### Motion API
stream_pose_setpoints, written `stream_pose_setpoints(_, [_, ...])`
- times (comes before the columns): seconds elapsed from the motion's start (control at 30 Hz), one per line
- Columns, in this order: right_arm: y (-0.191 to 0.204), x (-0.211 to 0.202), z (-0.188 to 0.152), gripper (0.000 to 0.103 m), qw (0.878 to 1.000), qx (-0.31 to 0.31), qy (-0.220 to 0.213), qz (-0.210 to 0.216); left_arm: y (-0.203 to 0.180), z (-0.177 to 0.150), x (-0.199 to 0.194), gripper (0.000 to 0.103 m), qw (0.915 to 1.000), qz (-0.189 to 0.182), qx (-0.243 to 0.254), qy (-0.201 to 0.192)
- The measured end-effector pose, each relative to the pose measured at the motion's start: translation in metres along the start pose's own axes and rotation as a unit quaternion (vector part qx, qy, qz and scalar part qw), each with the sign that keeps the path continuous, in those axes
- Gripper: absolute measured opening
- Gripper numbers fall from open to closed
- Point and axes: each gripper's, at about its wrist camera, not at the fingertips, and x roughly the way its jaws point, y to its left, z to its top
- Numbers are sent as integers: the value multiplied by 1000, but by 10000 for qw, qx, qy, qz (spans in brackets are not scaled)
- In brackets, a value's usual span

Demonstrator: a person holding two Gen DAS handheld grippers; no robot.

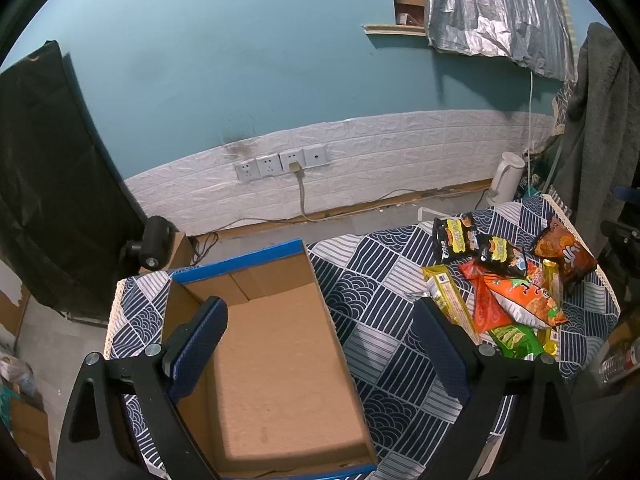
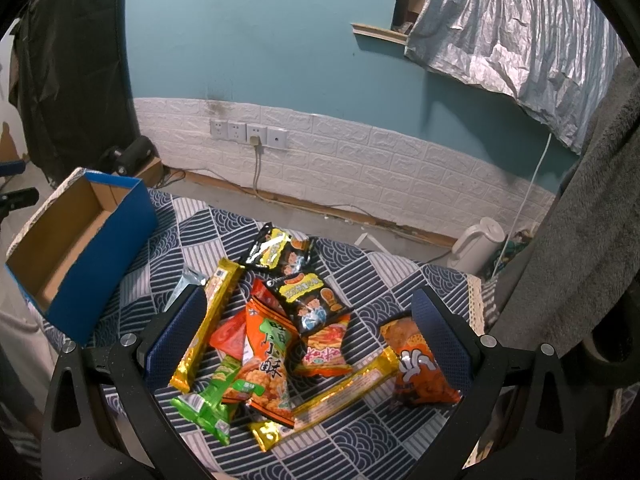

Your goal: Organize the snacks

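Observation:
An open blue cardboard box with a bare brown inside sits on the patterned tablecloth; it also shows at the left of the right wrist view. My left gripper is open and empty above the box. A pile of snack packets lies on the cloth: two black-and-yellow bags, orange bags, a green bag, long gold bars and an orange-brown bag. My right gripper is open and empty, hovering over the pile. The pile shows at the right of the left wrist view.
A white kettle stands on the floor by the wall. A wall socket strip with a plugged cable is behind the table. A grey towel hangs at the right. A black cloth-covered object stands at the left.

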Motion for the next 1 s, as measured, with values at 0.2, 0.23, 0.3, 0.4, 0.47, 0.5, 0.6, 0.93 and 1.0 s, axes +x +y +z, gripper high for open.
stream_pose_setpoints(0.2, [-1,-1,1,101,10000,8,-2,5,0,0,0,95,10000,-16,-13,14])
stream_pose_setpoints(0.23, [-1,-2,1,101,10000,10,2,8,1,0,1,95,10000,-14,-10,16])
stream_pose_setpoints(0.3, [-1,-2,1,101,10000,8,5,7,0,0,1,95,10000,-28,-13,24])
stream_pose_setpoints(0.4, [-1,-1,-1,101,10000,5,7,6,0,0,2,95,10000,-41,-19,41])
stream_pose_setpoints(0.47, [-2,-2,1,101,10000,6,6,11,0,-1,2,95,10000,-51,-22,45])
stream_pose_setpoints(0.5, [-2,-2,1,101,10000,6,8,12,0,0,2,95,10000,-53,-23,48])
stream_pose_setpoints(0.6, [-2,-2,1,101,10000,5,8,10,0,-1,2,95,10000,-56,-25,51])
stream_pose_setpoints(0.93, [-2,-2,0,101,10000,8,12,10,1,-2,3,95,9999,-89,-39,78])
stream_pose_setpoints(1.0, [-1,-1,1,101,10000,6,11,8,1,-2,3,95,9999,-97,-41,80])
